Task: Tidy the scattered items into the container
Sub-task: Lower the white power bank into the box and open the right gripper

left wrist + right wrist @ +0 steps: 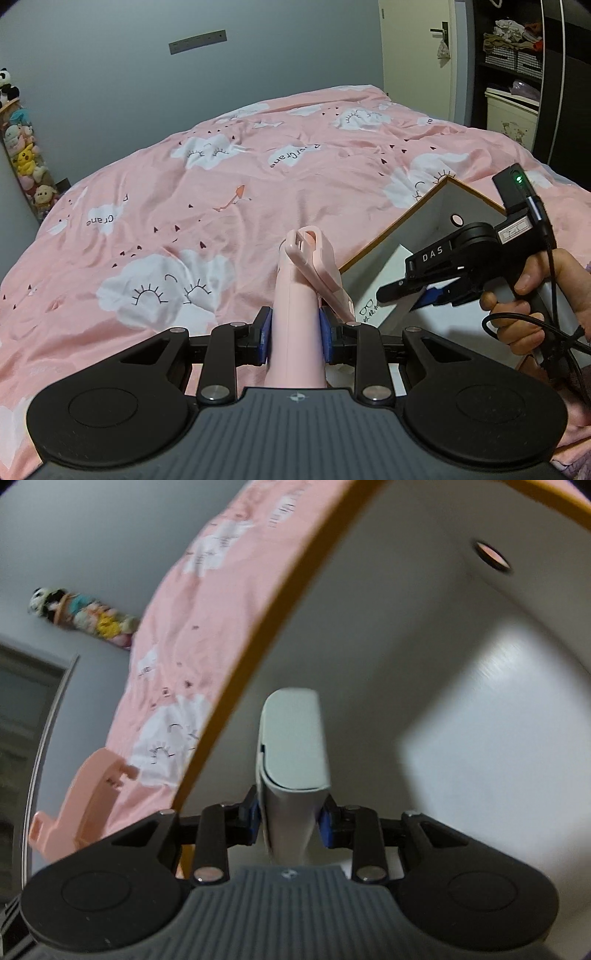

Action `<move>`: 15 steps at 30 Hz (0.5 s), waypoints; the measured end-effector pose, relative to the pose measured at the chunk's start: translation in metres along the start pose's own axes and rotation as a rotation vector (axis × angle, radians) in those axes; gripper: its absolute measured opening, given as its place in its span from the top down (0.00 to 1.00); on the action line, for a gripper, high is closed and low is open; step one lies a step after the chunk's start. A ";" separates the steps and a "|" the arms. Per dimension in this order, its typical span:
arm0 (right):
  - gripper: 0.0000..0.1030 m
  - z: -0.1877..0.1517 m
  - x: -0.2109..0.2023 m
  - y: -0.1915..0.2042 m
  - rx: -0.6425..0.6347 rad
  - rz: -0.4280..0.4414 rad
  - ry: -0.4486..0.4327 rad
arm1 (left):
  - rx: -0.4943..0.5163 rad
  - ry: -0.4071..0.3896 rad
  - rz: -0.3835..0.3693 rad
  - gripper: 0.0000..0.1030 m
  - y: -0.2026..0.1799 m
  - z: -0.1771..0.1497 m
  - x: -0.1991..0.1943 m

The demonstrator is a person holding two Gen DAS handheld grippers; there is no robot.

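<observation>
The left tool (pixel 294 334) is clamped on a pink device (pixel 295 295), its blue pads (pixel 263 336) pressed to both sides, held above the pink bed (pixel 221 177) just beside the box (pixel 424 229). The right tool (pixel 291 821) reaches down inside the box (pixel 388 627), over its orange rim. A pale case (pixel 293 749) stands between its pads (pixel 252 818), which sit slightly parted, a small gap on the right; I cannot tell if they grip it. A hand (pixel 532 295) holds the right tool (pixel 406 290).
</observation>
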State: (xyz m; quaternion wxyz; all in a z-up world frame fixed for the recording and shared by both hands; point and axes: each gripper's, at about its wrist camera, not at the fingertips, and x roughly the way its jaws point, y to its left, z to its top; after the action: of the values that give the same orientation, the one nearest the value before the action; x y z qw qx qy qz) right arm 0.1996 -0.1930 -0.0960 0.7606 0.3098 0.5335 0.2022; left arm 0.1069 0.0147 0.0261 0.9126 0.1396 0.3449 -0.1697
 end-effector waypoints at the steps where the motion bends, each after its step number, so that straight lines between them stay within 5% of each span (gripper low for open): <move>1: 0.61 0.000 0.002 -0.004 0.025 -0.012 0.014 | 0.003 0.000 -0.002 0.70 0.000 0.001 0.001; 15: 0.49 0.006 0.031 -0.003 0.101 -0.156 0.112 | 0.036 0.017 -0.013 0.70 -0.008 0.004 0.004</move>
State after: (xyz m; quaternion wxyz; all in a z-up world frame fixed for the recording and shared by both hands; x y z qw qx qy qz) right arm 0.2161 -0.1766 -0.1175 0.7265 0.2935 0.6071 0.1323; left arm 0.1089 0.0049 0.0254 0.9057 0.1552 0.3506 -0.1808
